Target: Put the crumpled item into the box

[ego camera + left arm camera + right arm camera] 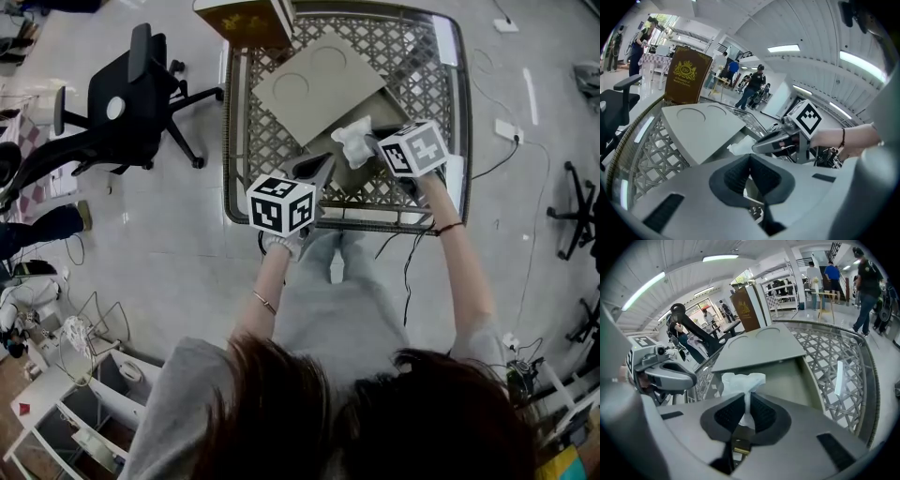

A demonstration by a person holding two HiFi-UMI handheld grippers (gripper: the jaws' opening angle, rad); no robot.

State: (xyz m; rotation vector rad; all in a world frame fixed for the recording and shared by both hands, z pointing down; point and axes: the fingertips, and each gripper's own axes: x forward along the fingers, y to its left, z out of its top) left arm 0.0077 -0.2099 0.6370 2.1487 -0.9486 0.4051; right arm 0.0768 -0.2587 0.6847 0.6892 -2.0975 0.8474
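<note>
Crumpled item (740,380) in right gripper (746,394) above box (787,380)

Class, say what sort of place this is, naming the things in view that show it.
Probably a large open office or workshop hall: a wheeled office chair on the hard floor, loose cables trailing across it, strip lights overhead and people standing about beyond.

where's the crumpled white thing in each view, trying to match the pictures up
Head view: the crumpled white item is at upper centre, at the tip of the right gripper.
Left gripper view: the item is at centre, just left of the right gripper's nose.
Right gripper view: the item is at centre, pinched between that gripper's jaws.
Shared landmark: the grey lid with two circles, just beyond the item in all three.
</note>
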